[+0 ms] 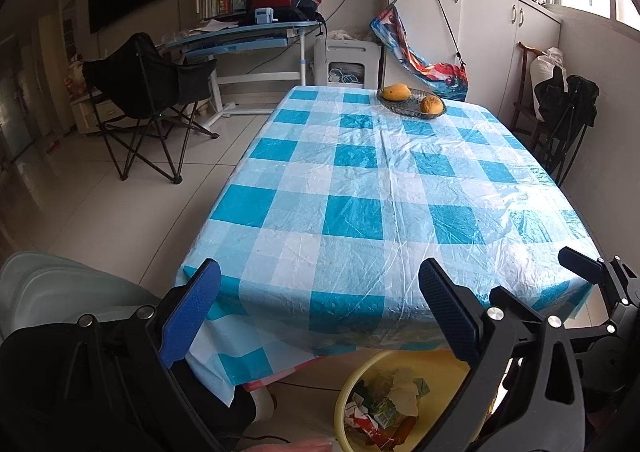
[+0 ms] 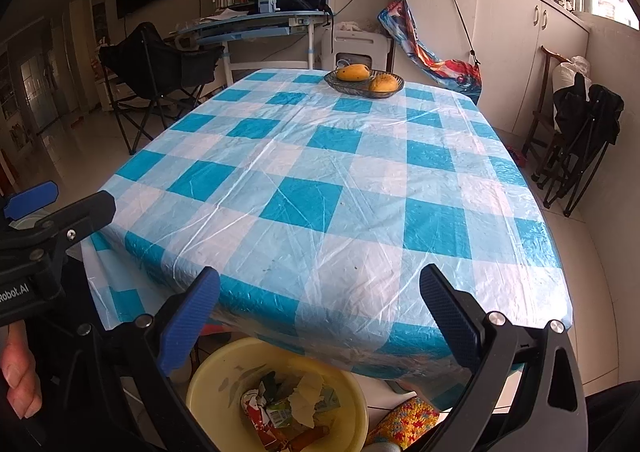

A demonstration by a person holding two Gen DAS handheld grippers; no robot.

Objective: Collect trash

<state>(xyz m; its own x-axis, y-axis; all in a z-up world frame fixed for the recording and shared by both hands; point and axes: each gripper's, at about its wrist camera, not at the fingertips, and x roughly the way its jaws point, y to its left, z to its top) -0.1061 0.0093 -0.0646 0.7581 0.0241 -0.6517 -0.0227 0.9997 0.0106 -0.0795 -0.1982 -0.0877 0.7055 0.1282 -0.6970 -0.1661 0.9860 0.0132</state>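
Below the near edge of the table, in your left wrist view, the yellow basin sits on the floor with the trash piled inside: crumpled cartons and wrappers. Your left gripper hangs above it with its fingers spread wide, holding nothing. At the table's far edge a glass dish carries two mangoes. Your right gripper pokes in at the table's near right corner.

In your right wrist view, the right gripper is also wide open and empty over the near edge, with the basin and its trash directly beneath. Your left gripper shows at the near left corner, and the dish with mangoes sits at the far edge.
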